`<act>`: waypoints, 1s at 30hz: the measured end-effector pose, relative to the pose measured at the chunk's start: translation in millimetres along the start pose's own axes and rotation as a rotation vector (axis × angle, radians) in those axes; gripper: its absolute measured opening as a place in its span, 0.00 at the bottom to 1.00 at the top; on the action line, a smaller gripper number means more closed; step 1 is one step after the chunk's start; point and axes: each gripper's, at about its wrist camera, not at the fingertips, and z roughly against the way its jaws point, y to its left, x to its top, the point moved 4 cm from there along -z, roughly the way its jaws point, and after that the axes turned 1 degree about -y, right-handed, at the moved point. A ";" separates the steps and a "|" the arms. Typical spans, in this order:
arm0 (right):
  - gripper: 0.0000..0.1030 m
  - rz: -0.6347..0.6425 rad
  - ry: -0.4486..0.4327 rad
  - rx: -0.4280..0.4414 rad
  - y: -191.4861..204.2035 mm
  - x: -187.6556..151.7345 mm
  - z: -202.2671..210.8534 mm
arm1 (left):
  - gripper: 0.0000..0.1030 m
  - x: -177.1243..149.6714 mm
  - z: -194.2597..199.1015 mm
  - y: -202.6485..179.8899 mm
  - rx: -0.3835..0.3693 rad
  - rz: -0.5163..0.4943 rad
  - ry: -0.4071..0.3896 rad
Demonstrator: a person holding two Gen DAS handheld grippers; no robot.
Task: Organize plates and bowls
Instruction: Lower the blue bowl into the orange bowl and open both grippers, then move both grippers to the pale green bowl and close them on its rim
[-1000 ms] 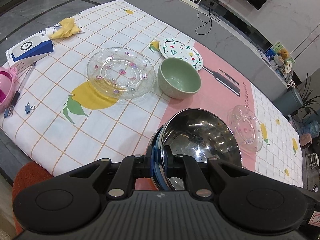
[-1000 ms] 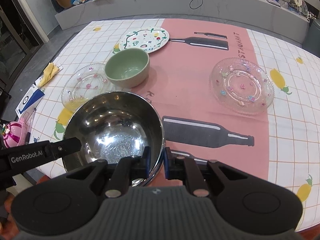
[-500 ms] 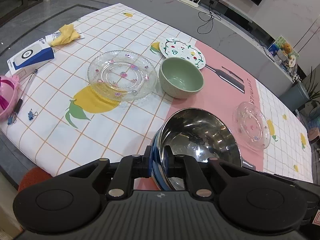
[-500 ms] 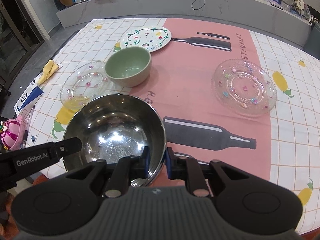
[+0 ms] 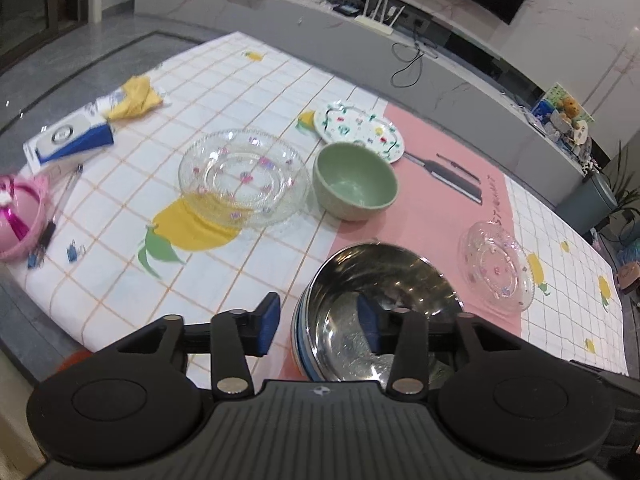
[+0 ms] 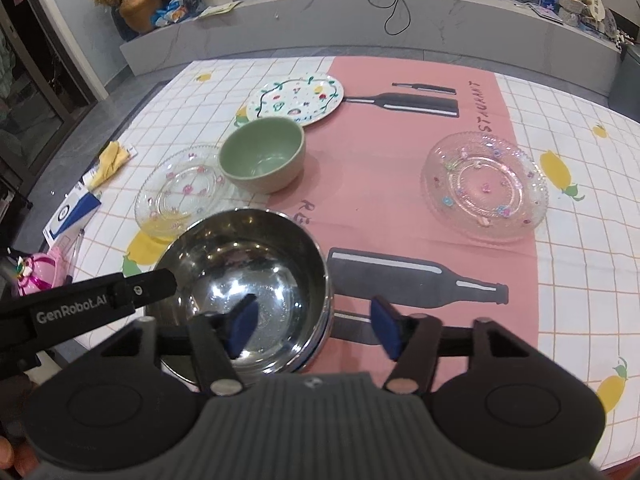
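A steel bowl (image 5: 384, 280) (image 6: 244, 264) sits near the table's front edge. My left gripper (image 5: 318, 326) is open, its jaws straddling the bowl's left rim. My right gripper (image 6: 314, 330) is open, its jaws straddling the bowl's right rim. A green bowl (image 5: 354, 184) (image 6: 262, 154) stands behind it. A glass plate (image 5: 244, 176) (image 6: 182, 190) lies to the left, another glass plate (image 5: 498, 264) (image 6: 486, 186) to the right. A painted white plate (image 5: 358, 128) (image 6: 296, 98) lies at the back.
At the left edge lie a blue-white box (image 5: 68, 140), a yellow cloth (image 5: 134, 96), a pink toy (image 5: 18, 216), a pen (image 5: 52, 224) and clips. A grey counter (image 6: 360, 24) with cables runs behind the table.
Both grippers have opened and let go of the steel bowl's rim. The bowl now rests on the table. Both cameras pulled back slightly.
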 end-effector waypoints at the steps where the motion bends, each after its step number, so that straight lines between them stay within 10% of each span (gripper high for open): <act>1: 0.66 -0.003 -0.006 0.001 -1.4 1.0 2.5 | 0.53 1.4 2.2 -2.2 -0.001 -0.017 -0.003; 30: 0.85 -0.121 -0.123 0.018 -16.4 84.9 -14.3 | 0.52 81.9 -37.2 0.4 -0.067 0.006 -0.014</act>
